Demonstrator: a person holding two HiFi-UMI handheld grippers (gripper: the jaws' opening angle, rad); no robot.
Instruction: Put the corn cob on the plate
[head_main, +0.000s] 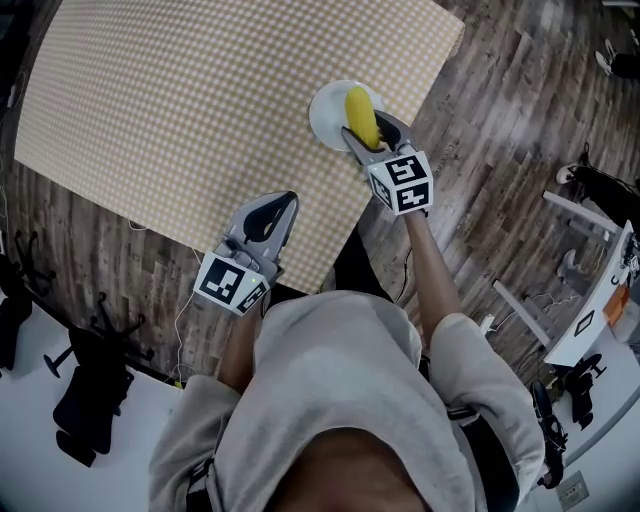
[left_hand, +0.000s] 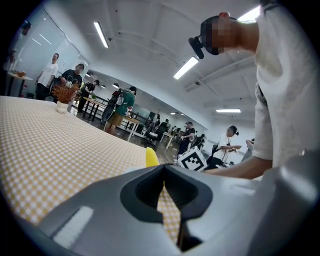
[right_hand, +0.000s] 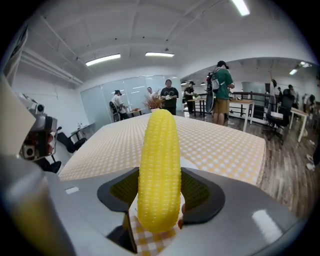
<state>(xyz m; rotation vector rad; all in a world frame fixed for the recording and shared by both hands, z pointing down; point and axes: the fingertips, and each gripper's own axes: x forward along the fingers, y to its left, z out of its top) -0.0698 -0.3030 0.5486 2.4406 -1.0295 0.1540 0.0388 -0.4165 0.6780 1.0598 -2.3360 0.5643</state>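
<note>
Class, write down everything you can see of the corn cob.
The corn cob is bright yellow, whole, with neat rows of small kernels and a rounded tip. It points away from the right gripper, whose dark pads clamp its near end on both sides. From above it lies over the white plate; whether it rests on it cannot be told.

Left gripper (left_hand: 164, 175) sat low in the frame, jaws closed tight together, nothing between them. The checked tablecloth (left_hand: 60, 145) ran out beneath it and away to the left. Just over the jaws the yellow tip of the corn cob (left_hand: 151, 157) poked up, with a marker cube (left_hand: 192, 159) right beside it. A bare forearm (left_hand: 240, 169) reached in from the right under a pale sleeve (left_hand: 285, 90). Far back on the cloth stood a vase of dried flowers (left_hand: 63, 95), with people at desks beyond.
</note>
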